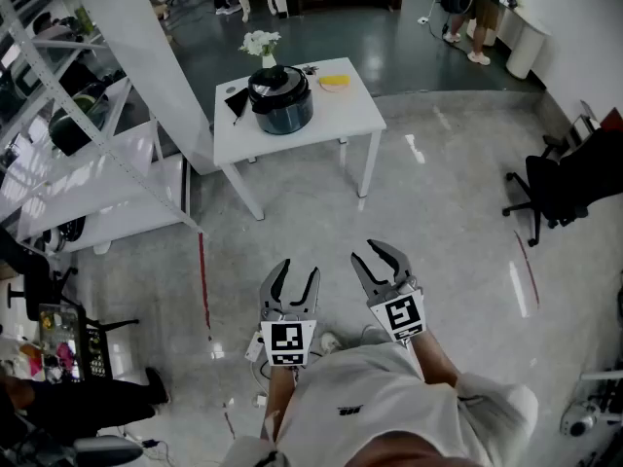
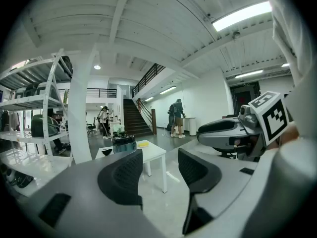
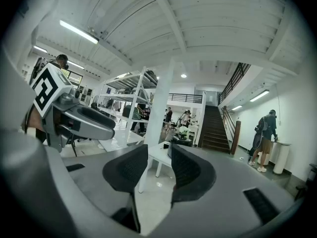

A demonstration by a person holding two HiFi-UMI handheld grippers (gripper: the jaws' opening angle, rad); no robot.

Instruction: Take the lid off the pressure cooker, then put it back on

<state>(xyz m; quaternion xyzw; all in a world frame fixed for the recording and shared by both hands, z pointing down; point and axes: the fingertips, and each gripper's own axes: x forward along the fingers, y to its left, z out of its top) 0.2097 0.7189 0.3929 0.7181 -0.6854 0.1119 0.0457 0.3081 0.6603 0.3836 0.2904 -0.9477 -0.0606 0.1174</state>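
Polished grey floor fills the space between me and the work, with everything I need well ahead. My left tool (image 1: 299,269) and right tool (image 1: 382,259) hang side by side over that floor, pointing roughly level; in the left gripper view the left tool (image 2: 159,155) stands narrow with only floor showing in the gap, and in the right gripper view the right tool (image 3: 158,152) is likewise narrow and holds nothing. Ahead, well apart from both, the white counter (image 1: 331,115) carries the pressure cooker (image 1: 281,100) with its lid (image 1: 278,84) seated on top. Hazards, as I judge them: jaws this narrow would probably butt against the lid's handle rather than straddle it, so they must widen before I close in. A lid of this kind likely locks by rotation, so a straight pull could drag the whole pot across the counter unless one tool steadies the body. White flowers (image 1: 261,43) stand just behind the cooker, a yellow object (image 1: 334,81) lies near its right and a black item (image 1: 237,102) near its left; a wide swing on lifting or refitting could topple or sweep any of them. The cooker sits toward the counter's far left part, so a shove could carry it toward that edge. The white pillar (image 1: 146,56) and shelving (image 1: 88,163) crowd the left of my approach.
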